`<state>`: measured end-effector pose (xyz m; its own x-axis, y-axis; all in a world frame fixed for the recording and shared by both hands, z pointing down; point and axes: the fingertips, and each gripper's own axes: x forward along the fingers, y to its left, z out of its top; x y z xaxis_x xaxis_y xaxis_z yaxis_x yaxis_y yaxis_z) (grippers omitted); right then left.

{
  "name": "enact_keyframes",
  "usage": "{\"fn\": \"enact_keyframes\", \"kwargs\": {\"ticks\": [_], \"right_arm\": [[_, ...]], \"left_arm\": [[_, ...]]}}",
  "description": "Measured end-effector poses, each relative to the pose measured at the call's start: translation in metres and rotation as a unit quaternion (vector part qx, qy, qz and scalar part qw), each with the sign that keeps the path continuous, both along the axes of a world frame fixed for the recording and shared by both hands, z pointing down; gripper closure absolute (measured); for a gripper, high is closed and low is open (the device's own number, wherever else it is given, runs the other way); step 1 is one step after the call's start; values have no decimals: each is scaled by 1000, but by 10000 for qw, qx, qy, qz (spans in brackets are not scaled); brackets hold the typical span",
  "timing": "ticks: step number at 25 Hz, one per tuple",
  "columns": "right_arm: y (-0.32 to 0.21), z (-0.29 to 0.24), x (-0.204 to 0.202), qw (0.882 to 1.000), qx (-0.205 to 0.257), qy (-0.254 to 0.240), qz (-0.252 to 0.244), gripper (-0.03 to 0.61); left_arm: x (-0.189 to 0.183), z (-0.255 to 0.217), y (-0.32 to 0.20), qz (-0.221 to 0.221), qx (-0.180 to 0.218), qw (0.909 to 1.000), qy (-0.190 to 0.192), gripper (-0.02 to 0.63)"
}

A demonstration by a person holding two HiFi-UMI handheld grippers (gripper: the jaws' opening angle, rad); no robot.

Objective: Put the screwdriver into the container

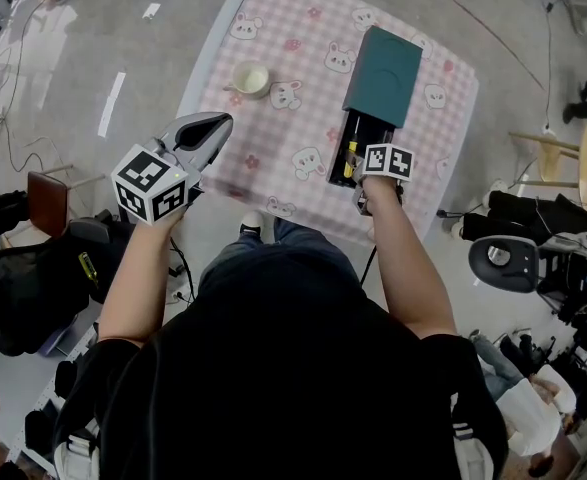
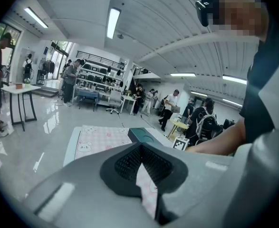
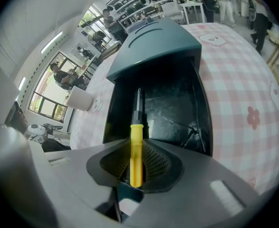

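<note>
A teal container (image 1: 383, 73) lies on the pink checked tablecloth (image 1: 293, 118) with its lid slid back, so its black inside (image 3: 170, 108) is open at the near end. My right gripper (image 1: 361, 176) is at that open end, shut on the yellow handle of a screwdriver (image 3: 136, 151). The screwdriver's metal shaft points forward over the black inside, and its yellow handle (image 1: 351, 158) also shows from above. My left gripper (image 1: 211, 128) is raised off the table's left near corner, its jaws (image 2: 141, 148) closed at the tips and holding nothing. From the left gripper view the container (image 2: 141, 134) is far ahead.
A white cup (image 1: 251, 77) stands on the cloth left of the container, also seen in the right gripper view (image 3: 81, 99). Chairs and bags (image 1: 33, 288) crowd the floor at my left, a wooden stool (image 1: 583, 158) and equipment at my right. Several people stand in the room behind.
</note>
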<state>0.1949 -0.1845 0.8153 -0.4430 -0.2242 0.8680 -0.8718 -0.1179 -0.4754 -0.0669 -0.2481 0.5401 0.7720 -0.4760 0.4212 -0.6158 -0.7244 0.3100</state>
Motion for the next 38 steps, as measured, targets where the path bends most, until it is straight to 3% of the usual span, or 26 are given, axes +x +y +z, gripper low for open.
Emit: {"fn": "enact_keyframes", "kwargs": {"ticks": [38], "right_arm": [[1,-1,-4,10000,19,66,-33,442]], "left_arm": [[-7,-3,1,0,-166,9995,255,612]]}}
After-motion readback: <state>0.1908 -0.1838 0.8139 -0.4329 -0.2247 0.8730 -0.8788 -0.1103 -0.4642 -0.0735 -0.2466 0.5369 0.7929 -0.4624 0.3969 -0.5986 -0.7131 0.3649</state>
